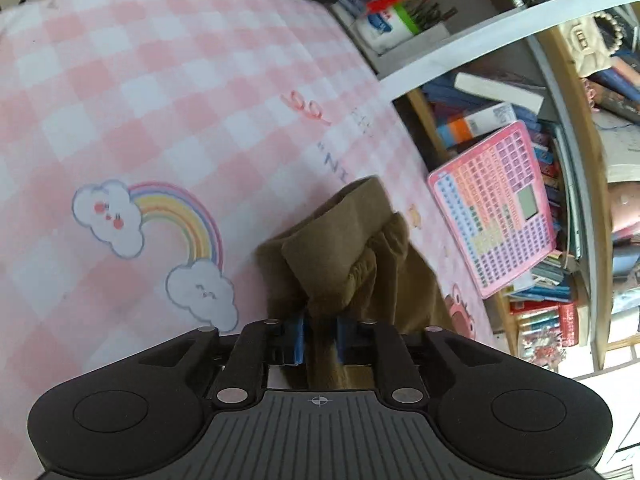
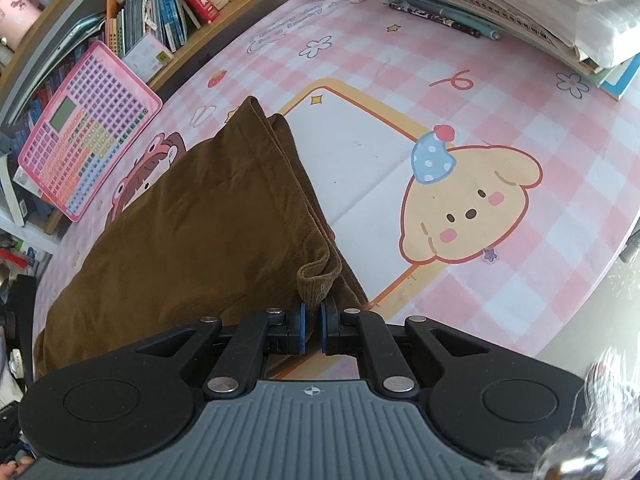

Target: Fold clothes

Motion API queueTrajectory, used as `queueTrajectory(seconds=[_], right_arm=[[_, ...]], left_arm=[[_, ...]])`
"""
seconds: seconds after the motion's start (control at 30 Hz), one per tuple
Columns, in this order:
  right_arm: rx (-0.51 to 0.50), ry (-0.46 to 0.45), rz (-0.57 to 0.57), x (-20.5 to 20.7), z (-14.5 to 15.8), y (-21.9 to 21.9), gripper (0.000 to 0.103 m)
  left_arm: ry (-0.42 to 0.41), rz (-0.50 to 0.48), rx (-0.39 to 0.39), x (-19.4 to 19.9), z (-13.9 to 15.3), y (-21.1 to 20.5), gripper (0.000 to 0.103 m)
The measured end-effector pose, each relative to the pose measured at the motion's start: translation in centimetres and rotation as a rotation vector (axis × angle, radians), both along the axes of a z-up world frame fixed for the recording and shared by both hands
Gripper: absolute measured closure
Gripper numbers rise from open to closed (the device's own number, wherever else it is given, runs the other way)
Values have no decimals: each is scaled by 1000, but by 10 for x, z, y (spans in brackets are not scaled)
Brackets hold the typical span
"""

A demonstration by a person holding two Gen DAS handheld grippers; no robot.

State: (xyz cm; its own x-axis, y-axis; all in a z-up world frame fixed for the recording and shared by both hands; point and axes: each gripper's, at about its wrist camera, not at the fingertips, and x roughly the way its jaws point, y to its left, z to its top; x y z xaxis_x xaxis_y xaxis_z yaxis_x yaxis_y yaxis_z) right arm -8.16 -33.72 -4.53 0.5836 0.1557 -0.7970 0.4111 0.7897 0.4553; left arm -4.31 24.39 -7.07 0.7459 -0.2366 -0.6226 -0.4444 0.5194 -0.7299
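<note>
A brown corduroy garment (image 2: 192,220) lies on the pink checked table mat (image 2: 500,280), its layers stacked. My right gripper (image 2: 314,322) is shut on a ribbed corner of the garment at its near right edge. In the left wrist view my left gripper (image 1: 320,334) is shut on a bunched end of the same brown garment (image 1: 344,248), lifted a little above the mat (image 1: 160,100). The blue pads (image 1: 298,336) press the cloth from both sides.
A pink toy tablet (image 2: 86,132) leans on the bookshelf at the mat's edge; it also shows in the left wrist view (image 1: 496,208). Stacked books and papers (image 2: 540,8) and pens (image 2: 436,18) sit at the far right. A pen cup (image 1: 396,20) stands past the mat.
</note>
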Motion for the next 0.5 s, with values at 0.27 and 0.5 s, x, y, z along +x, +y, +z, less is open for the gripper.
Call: queueTrajectory(seconds=[0.27,0.5], right_arm=[[-82,-28,6,-4,10,7,91],[-261,-33,59,-1,15,14,77]], left_arm=[[30,74,32,-10,2,-3,50],[32,118,40,3,-2,-7,50]])
